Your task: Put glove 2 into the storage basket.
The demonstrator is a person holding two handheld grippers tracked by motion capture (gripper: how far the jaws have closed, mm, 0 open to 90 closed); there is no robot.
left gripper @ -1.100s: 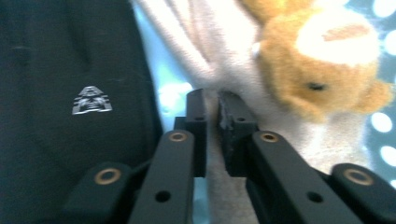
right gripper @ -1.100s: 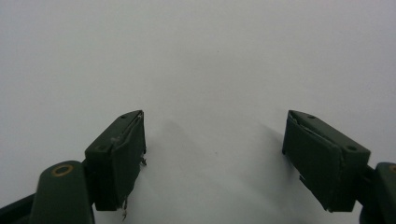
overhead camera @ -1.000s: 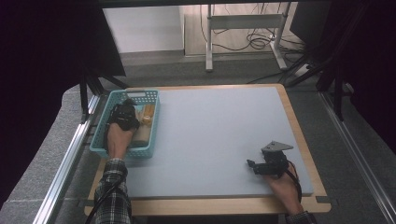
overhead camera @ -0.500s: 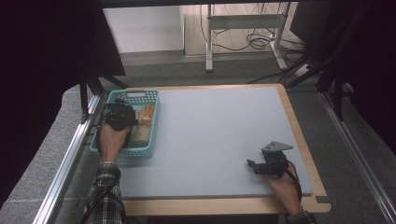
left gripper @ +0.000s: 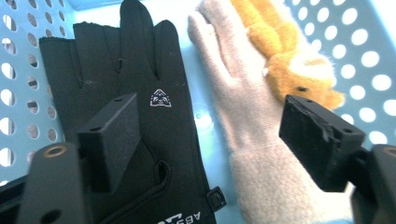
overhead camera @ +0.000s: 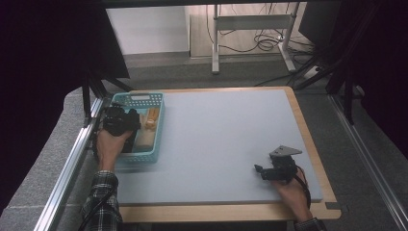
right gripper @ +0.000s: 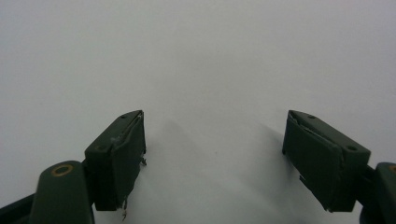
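With the left gripper [left gripper: 205, 140] just opened over the black glove [left gripper: 135, 116] and beige glove [left gripper: 261, 154] lying flat in the blue basket [overhead camera: 156, 144], nothing between its jaws, and the right gripper [right gripper: 212, 158] spread on the table [overhead camera: 226, 130], a regrasp risks pinching both gloves together or snagging the basket wall.

Your black glove [left gripper: 140, 126]: flat, fingers spread, basket's left side | your beige knit glove [left gripper: 247, 140]: flat, just beside it, apart.

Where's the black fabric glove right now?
The black fabric glove lies flat in the light blue perforated basket at the table's left side, beside a beige knitted glove, beneath the open left gripper.
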